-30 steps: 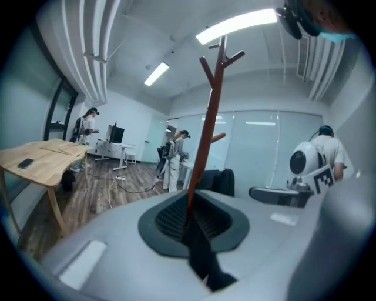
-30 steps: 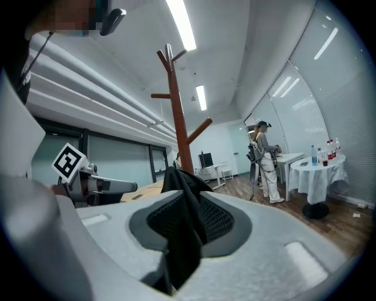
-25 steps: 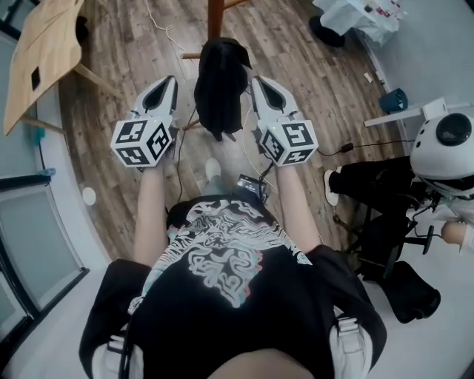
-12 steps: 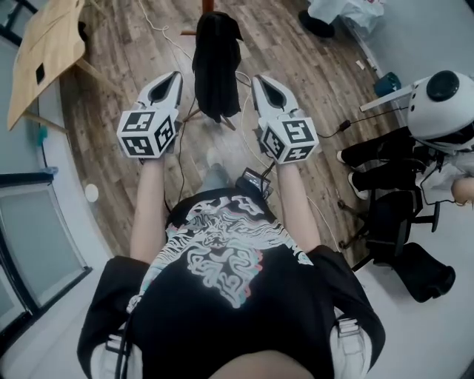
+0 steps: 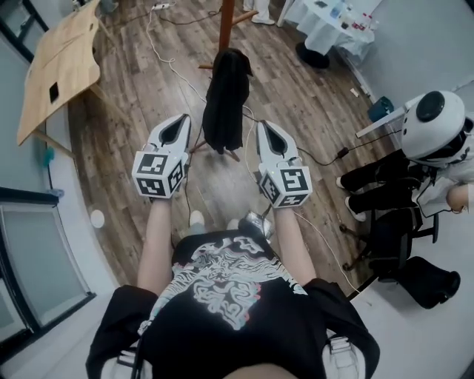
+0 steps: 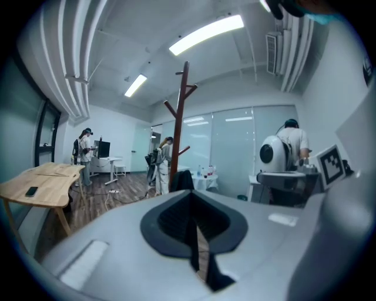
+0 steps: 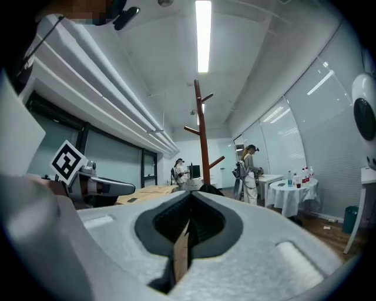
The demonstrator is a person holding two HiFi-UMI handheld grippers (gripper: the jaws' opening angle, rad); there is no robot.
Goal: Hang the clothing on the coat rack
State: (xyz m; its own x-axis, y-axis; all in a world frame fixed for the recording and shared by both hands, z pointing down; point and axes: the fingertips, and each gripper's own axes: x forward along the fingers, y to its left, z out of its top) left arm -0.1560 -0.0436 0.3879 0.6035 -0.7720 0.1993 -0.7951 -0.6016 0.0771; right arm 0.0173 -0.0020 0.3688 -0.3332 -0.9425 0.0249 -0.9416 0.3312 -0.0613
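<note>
The rack [image 5: 226, 22] stands straight ahead of both grippers, on the line between them. The garment [image 5: 224, 100] hangs on it as a narrow dark bundle, clear of the jaws. I judge the hanging to be done or almost done, so the danger now is in how the garment holds. I cannot tell which branch carries it. If the cloth sits only on a branch tip, its own weight can drag it down to the floor. A knock on the pole from either gripper can also rock the rack and shake the cloth loose. The left gripper [image 5: 178, 122] and the right gripper [image 5: 268, 127] are both closed with nothing between the jaws, one on each side of the cloth and near its lower end. A cable [image 5: 178, 70] lies on the floor ahead of the left gripper and runs toward the rack's feet. A foot caught in it can tug the rack.
</note>
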